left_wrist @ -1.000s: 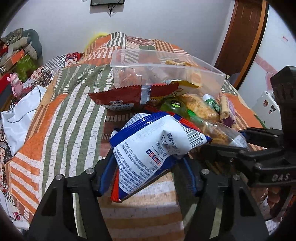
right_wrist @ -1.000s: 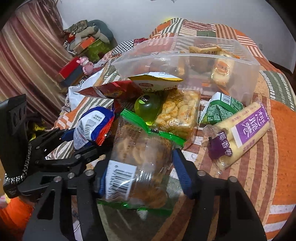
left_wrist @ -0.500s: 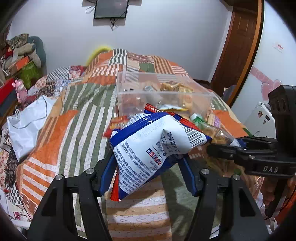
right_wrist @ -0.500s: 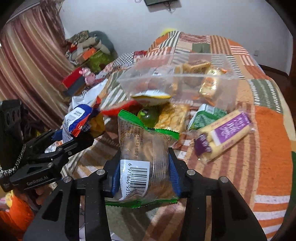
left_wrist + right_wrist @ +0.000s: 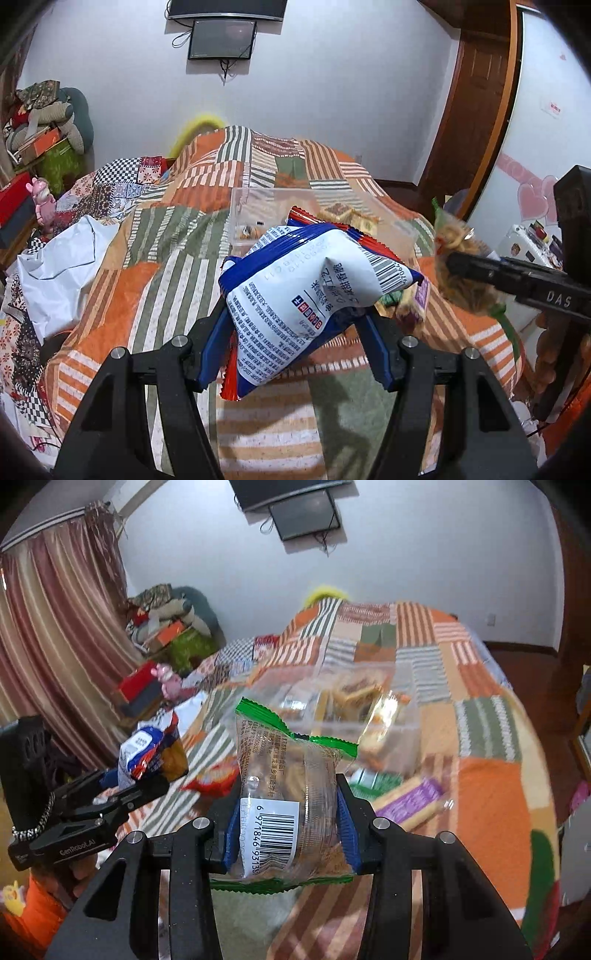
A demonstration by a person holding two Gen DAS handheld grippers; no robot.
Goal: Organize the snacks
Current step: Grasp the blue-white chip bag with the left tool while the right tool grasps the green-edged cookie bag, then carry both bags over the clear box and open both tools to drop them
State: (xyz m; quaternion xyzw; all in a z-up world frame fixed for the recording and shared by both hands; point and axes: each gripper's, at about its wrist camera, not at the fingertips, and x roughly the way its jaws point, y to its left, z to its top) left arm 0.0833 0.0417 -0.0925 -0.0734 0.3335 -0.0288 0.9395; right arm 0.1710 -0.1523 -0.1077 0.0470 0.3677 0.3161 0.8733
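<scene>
My left gripper (image 5: 295, 343) is shut on a blue and white snack bag (image 5: 306, 288) and holds it up above the quilt. My right gripper (image 5: 286, 830) is shut on a clear green-edged biscuit pack (image 5: 291, 797), also lifted. A clear plastic bin (image 5: 258, 210) with several snacks in it stands ahead on the bed; it also shows in the right wrist view (image 5: 354, 709). Each gripper shows in the other's view: the right one (image 5: 517, 280) at the right, the left one (image 5: 122, 794) at the left.
A red packet (image 5: 214, 779), a green pack (image 5: 369, 779) and a purple-labelled roll pack (image 5: 413, 801) lie on the patchwork quilt (image 5: 166, 258) before the bin. A white cloth (image 5: 55, 266) lies at the bed's left edge. Clutter and a curtain (image 5: 55, 646) stand left.
Both grippers have risen and pulled back from the snack pile with their packs. The right gripper closed on the biscuit pack. The bin now looks farther and lower.
</scene>
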